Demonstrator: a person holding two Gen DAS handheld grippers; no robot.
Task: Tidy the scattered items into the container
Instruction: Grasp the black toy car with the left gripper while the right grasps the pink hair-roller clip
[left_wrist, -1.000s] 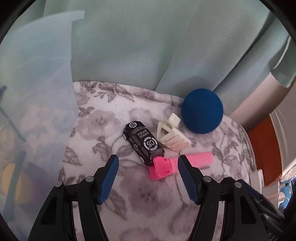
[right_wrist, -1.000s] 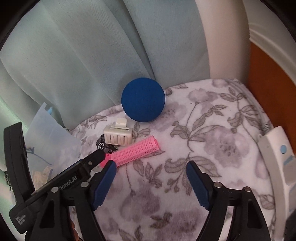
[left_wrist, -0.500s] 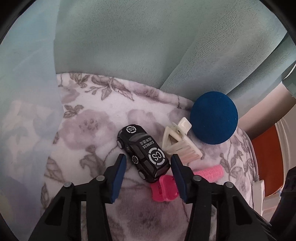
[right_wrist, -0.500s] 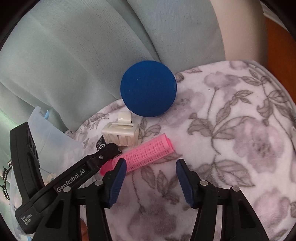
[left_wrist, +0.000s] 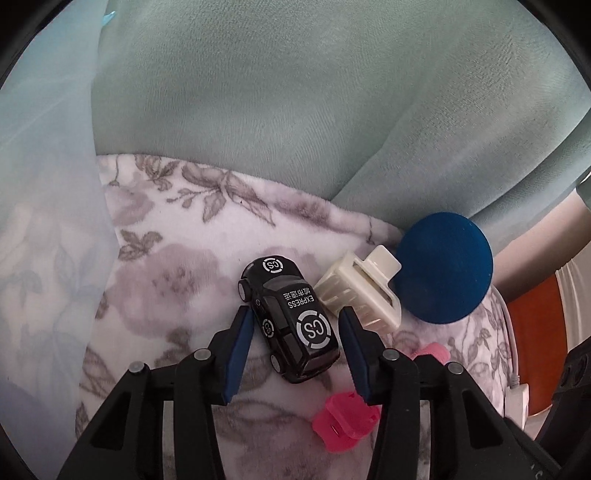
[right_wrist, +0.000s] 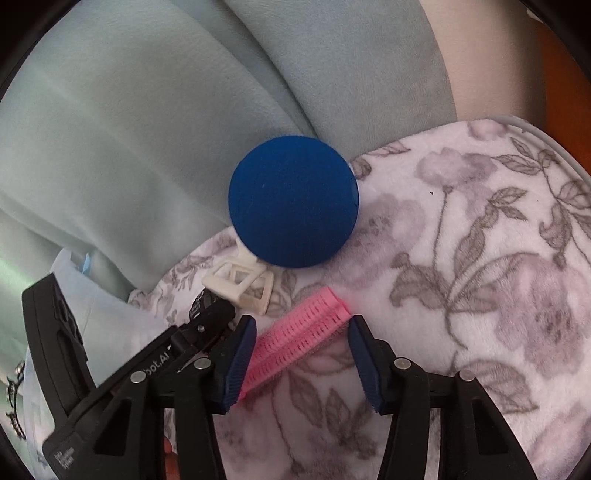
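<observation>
We find the black toy car (left_wrist: 291, 317) lying on the floral blanket (left_wrist: 177, 266), between the parted fingers of the left hand-held gripper (left_wrist: 295, 339), no contact visible. The pink hair roller (right_wrist: 295, 339) lies between the parted fingers of the right hand-held gripper (right_wrist: 301, 347). A cream hair clip (left_wrist: 360, 291) touches the blue ball (left_wrist: 445, 275).

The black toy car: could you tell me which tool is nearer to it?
Left. The left tool straddles the black toy car, fingers open on either side; the right tool is open around the pink hair roller instead.
</observation>
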